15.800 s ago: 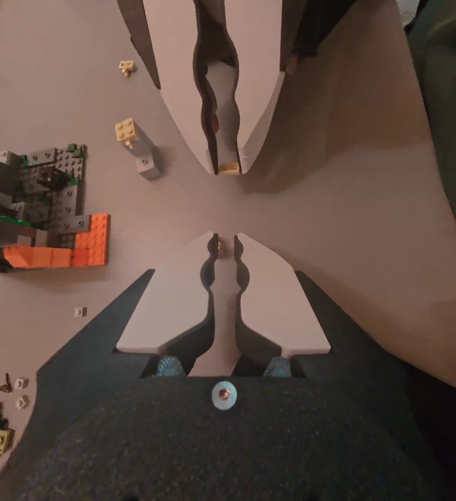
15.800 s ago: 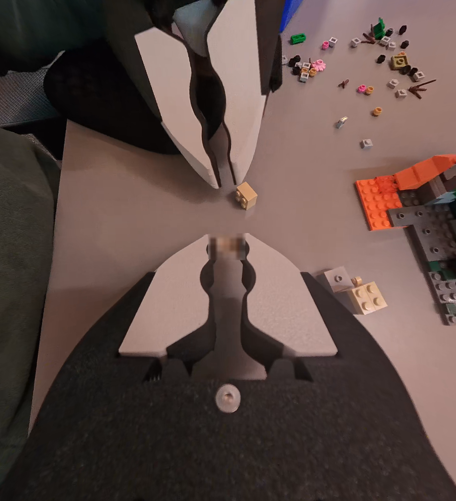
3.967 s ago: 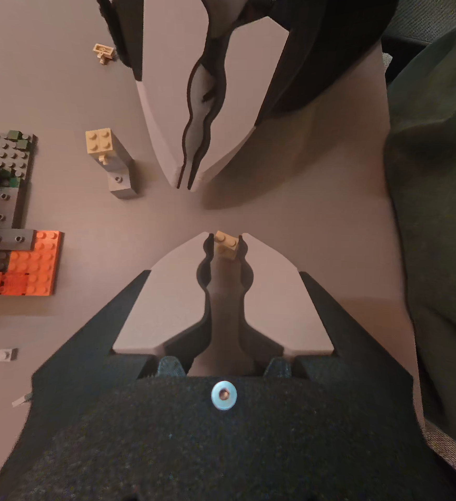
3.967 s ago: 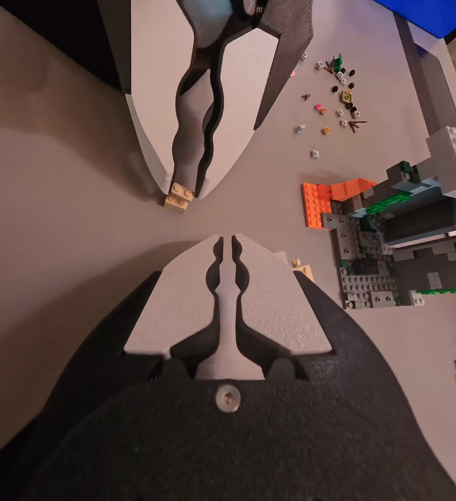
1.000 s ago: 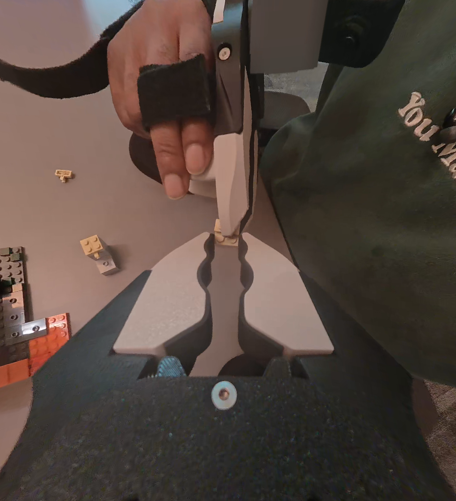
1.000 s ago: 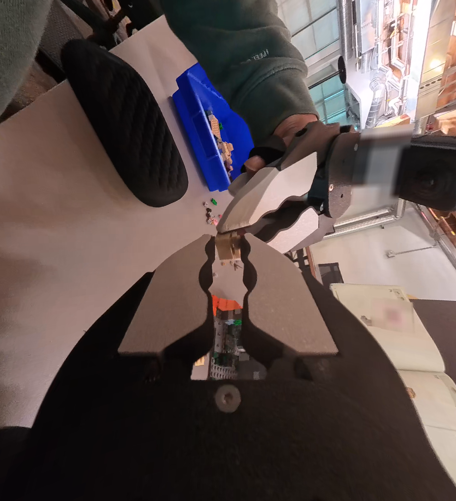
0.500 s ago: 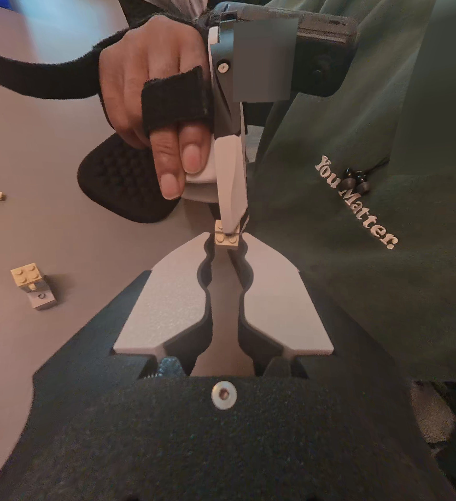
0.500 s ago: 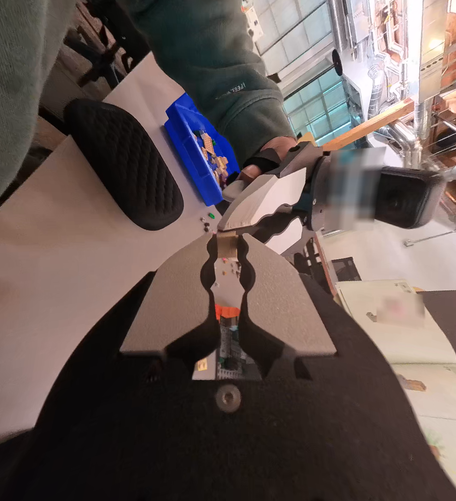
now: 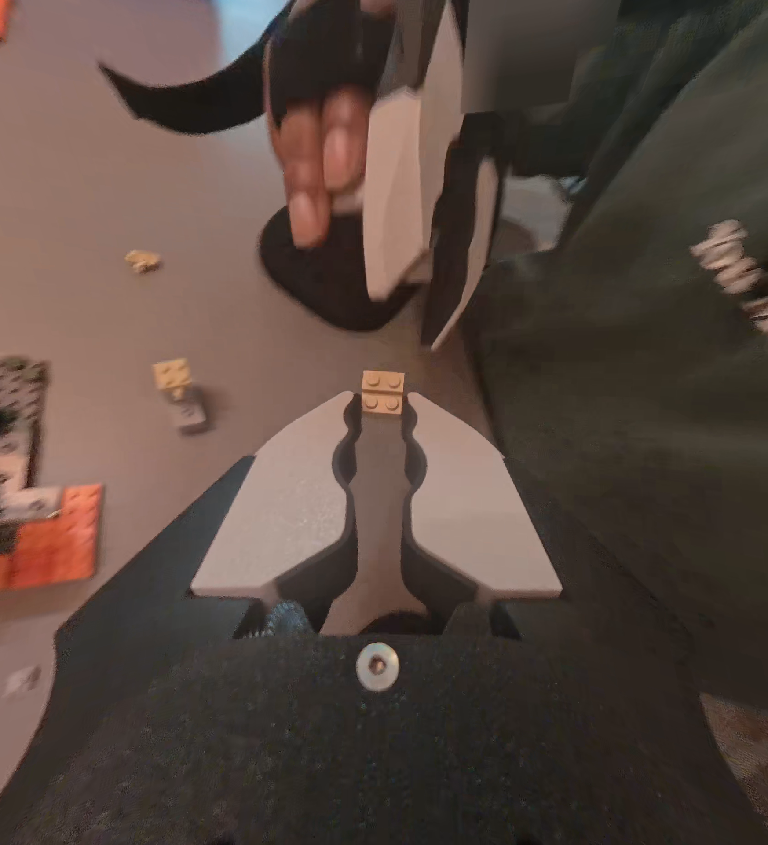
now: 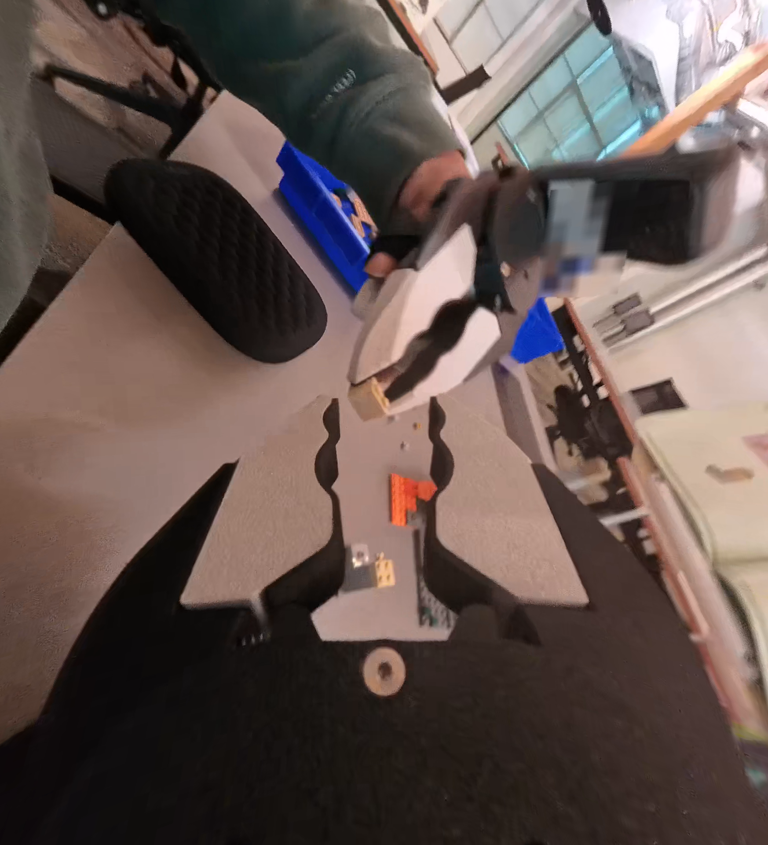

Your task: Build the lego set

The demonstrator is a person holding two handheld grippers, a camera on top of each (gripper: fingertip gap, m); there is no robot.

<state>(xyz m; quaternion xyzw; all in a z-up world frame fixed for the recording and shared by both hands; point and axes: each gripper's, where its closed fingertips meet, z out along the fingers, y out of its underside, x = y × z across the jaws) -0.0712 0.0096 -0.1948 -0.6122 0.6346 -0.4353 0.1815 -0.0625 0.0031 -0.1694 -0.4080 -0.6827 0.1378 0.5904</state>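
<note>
**Tan brick assembly held by left gripper; right gripper spread**

The tan brick assembly [image 9: 383, 393] is pinched at the tips of the left gripper [image 9: 383, 404], above the grey table [image 9: 99, 297]. The right gripper [image 10: 384, 404] is spread wide, nothing between its fingers, just beside the assembly. A tan-and-grey brick pair [image 9: 181, 393] and an orange plate [image 9: 53, 535] lie on the table to the left.

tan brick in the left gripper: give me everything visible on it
The tan brick looks like matte plastic: two small two-stud pieces joined, a seam between them, four studs facing the left wrist camera. It sits level at the left gripper tips, both fingers pressed on its lower half, the upper half jutting past them. It is above the table; the right gripper is open, apart from it.
</note>
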